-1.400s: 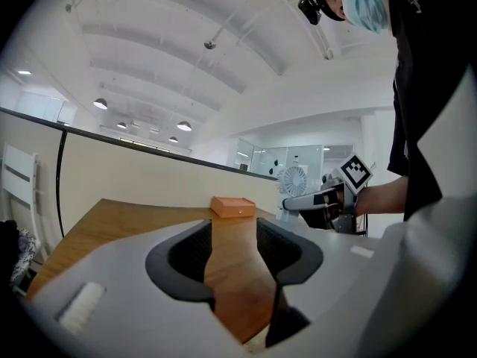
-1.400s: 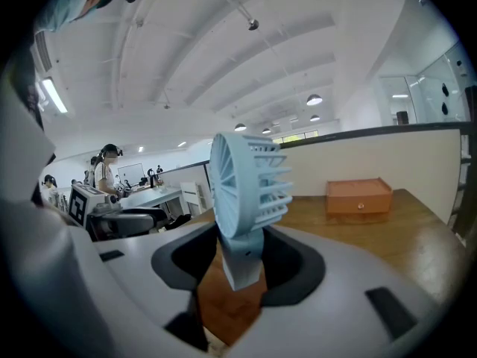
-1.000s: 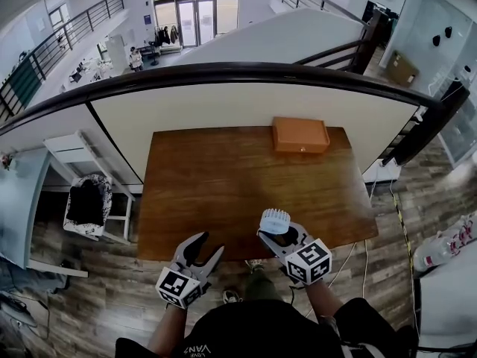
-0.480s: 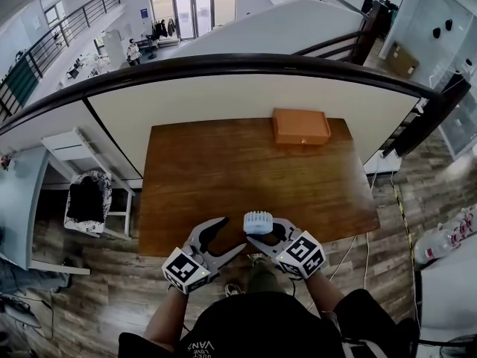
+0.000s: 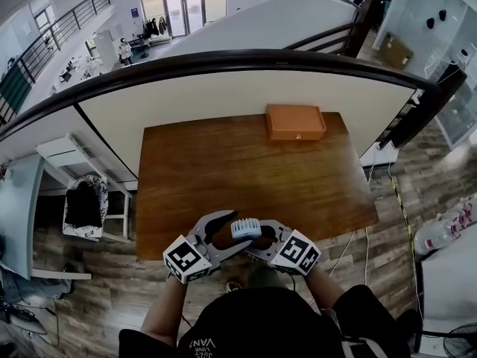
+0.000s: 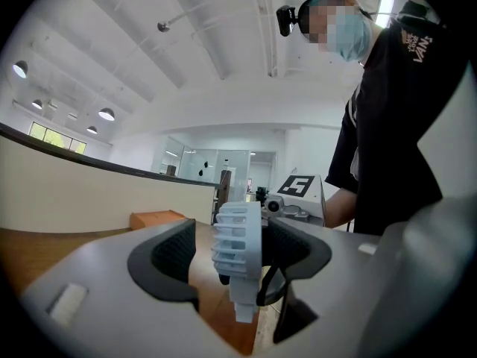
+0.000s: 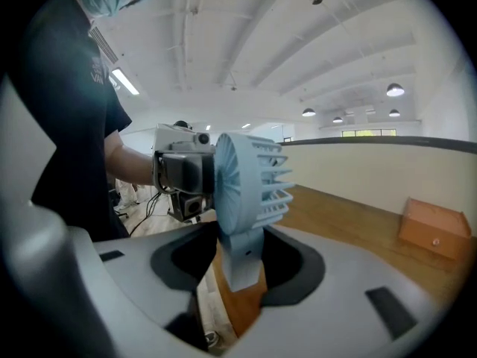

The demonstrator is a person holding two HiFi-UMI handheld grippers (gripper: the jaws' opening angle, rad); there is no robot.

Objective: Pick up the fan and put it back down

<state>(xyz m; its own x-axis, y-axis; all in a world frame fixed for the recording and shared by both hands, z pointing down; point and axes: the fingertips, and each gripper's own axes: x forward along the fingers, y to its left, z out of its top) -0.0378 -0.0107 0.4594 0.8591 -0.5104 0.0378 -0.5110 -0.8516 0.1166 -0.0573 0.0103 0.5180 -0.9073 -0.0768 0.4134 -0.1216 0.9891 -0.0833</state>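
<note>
A small pale-blue fan (image 5: 245,228) hangs over the front edge of the brown wooden table (image 5: 223,170). My right gripper (image 5: 258,240) is shut on its handle, and in the right gripper view the fan (image 7: 250,181) stands upright between the dark pads (image 7: 292,263). My left gripper (image 5: 235,231) has come in from the left with its jaws just opening wide. In the left gripper view the fan's ribbed head (image 6: 238,237) sits between the left gripper's pads (image 6: 175,252), with a gap to the left pad.
An orange box (image 5: 296,121) lies at the table's far right edge. A cream wall with a dark rail (image 5: 246,58) runs behind the table. A white chair with dark cloth (image 5: 86,203) stands to the left. My own body is close behind both grippers.
The right gripper carried the fan left and nearer to me. The left gripper moved right, opened its jaws and now reaches around the fan's head.
</note>
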